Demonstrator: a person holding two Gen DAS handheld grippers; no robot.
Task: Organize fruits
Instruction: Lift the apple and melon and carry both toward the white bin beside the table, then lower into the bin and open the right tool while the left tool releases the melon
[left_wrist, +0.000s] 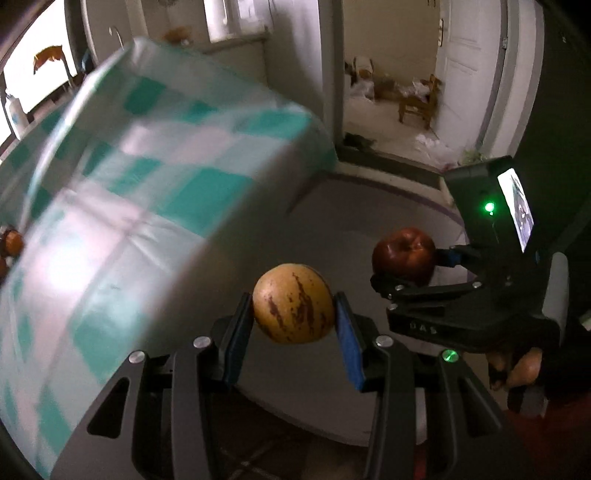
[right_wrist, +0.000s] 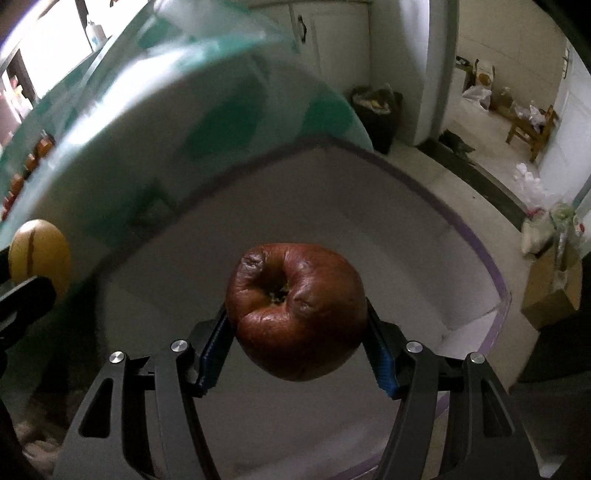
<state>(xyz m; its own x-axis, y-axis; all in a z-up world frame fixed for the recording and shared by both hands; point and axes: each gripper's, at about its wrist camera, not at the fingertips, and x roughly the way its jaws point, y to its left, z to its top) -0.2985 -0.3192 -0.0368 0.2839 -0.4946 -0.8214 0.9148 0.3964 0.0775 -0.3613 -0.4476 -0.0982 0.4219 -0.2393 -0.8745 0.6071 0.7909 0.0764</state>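
We've got the left gripper (left_wrist: 293, 314) pinching a yellow striped fruit (left_wrist: 293, 304) and the right gripper (right_wrist: 299, 336) clamping a wrinkly apple (right_wrist: 297, 310), both past the tabletop (left_wrist: 122, 221) edge, above what looks like a white bin (right_wrist: 332, 206), though it's blurry. The soft apple could slip or bruise if we drop it hard.

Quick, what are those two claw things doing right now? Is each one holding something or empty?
Left gripper: closed on a yellow fruit with brown streaks.
Right gripper: closed on a wrinkled red apple.
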